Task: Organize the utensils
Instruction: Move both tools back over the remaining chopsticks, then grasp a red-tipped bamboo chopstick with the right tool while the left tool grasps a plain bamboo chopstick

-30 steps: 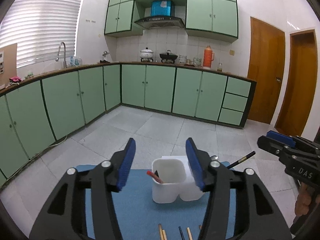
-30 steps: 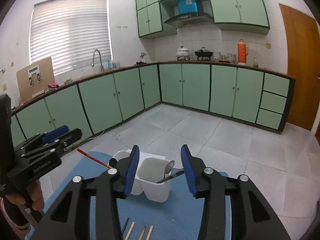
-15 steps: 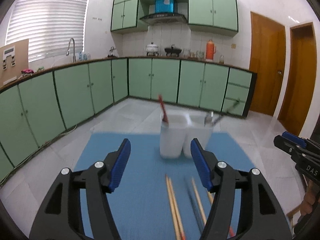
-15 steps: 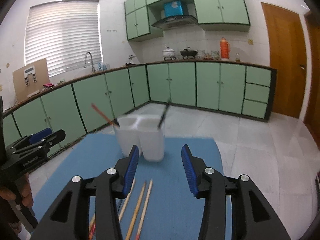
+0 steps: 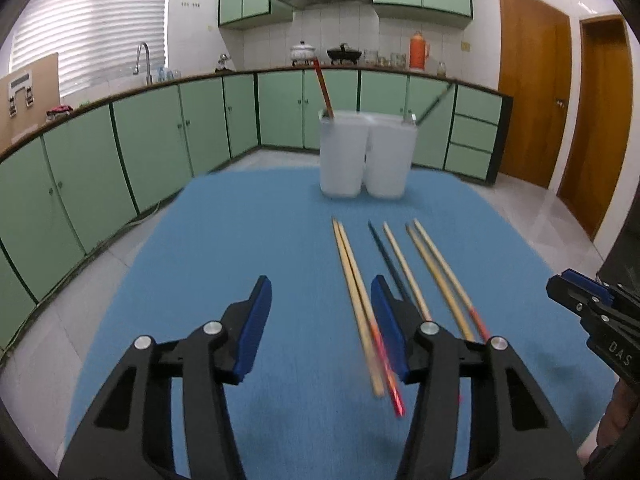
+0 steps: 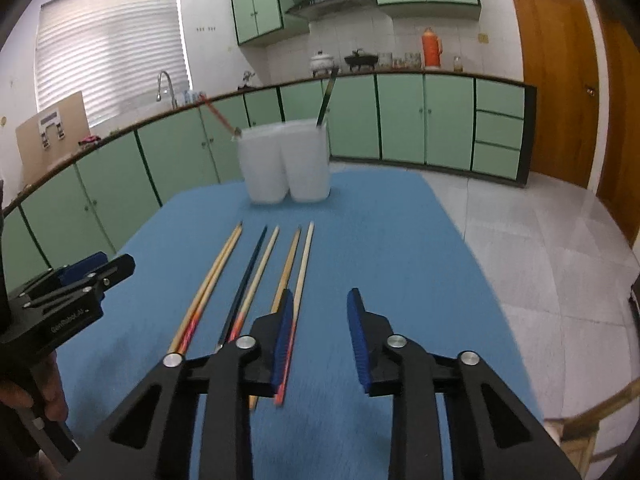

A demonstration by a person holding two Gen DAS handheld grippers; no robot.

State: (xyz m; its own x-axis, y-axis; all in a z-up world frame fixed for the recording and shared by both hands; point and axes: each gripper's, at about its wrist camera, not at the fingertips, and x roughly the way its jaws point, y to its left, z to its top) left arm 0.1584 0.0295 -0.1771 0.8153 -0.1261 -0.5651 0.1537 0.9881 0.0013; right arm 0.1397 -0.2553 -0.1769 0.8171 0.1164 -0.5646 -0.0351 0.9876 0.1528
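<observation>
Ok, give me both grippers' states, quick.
Left gripper: open, jaws just been closing, nothing between them above the blue mat.
Right gripper: open, jaws just been closing, empty.

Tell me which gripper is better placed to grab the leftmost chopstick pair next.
Left, probably. The left gripper hangs open with the leftmost pair by its right finger; the right gripper sits past the rightmost chopstick.

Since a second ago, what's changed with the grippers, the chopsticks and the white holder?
Both grippers pulled back from the holder and sank toward the mat, so the chopsticks lying there now show at full length. The left gripper and right gripper have both just been closing, with nothing between them. Holder, its utensils and chopsticks stayed put.
</observation>
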